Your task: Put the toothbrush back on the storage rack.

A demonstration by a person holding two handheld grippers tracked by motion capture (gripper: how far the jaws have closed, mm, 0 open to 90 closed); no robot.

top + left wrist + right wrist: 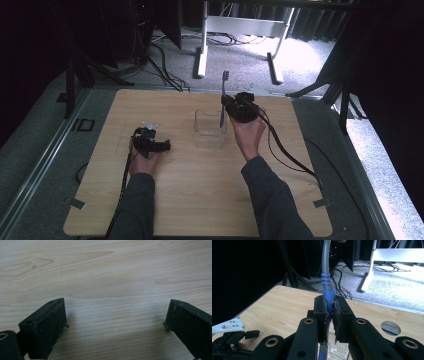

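Right gripper [226, 103] clamps blue-and-grey plastic toothbrush [223, 95] upright, its lower end inside clear plastic box [210, 131] mid-table. Left gripper [167, 145], jaws wide with nothing between, rests on light wooden table [200, 200] left of box.

We see bare light wooden desk [200, 190] across the near half; only the clear square plastic container [210, 129] blocks the middle.
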